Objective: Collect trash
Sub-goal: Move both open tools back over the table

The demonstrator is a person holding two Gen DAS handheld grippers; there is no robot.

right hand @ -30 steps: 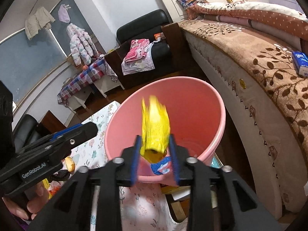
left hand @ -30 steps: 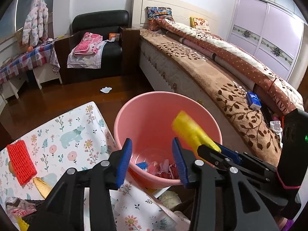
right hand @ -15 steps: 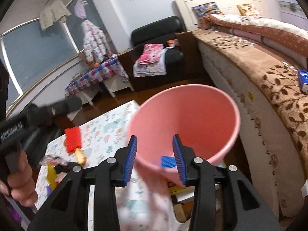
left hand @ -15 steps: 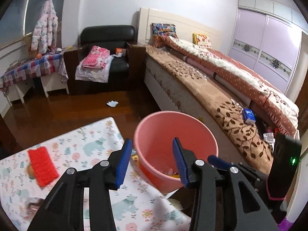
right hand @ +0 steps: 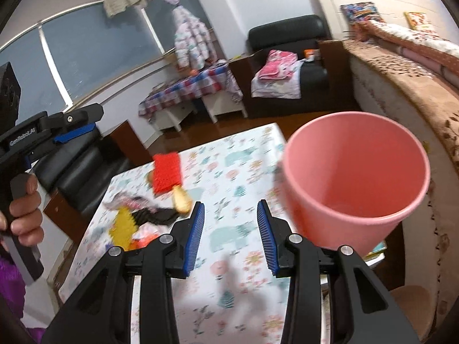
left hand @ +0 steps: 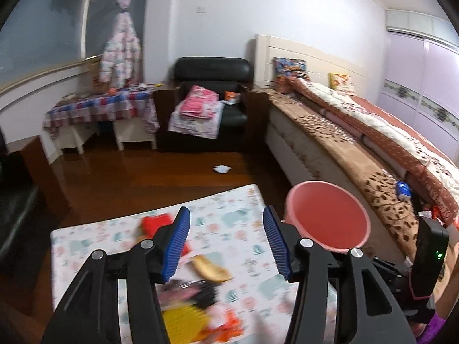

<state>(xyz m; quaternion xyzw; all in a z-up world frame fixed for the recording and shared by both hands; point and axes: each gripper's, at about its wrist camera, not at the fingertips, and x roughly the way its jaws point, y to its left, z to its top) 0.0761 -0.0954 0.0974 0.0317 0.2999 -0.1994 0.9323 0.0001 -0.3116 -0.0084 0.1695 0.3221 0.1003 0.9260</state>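
One pink bucket [right hand: 355,177], right of frame, beside table [right hand: 238,172]. One trash heap [right hand: 152,200] at table's left. My left claw [left hand: 226,243]: jaws just widened, empty. My right claw [right hand: 231,238]: half open, empty. Both claws pitched downward over table.

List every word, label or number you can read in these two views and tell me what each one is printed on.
"GenRobot.AI": white lettering along the side of the left gripper, seen in the right wrist view; blurred, so the reading is only likely.
Blue packet on the bed: has print, too small to read.
Pillows at the headboard: patterned, no legible text.
Trash on the table: too blurred to read anything.
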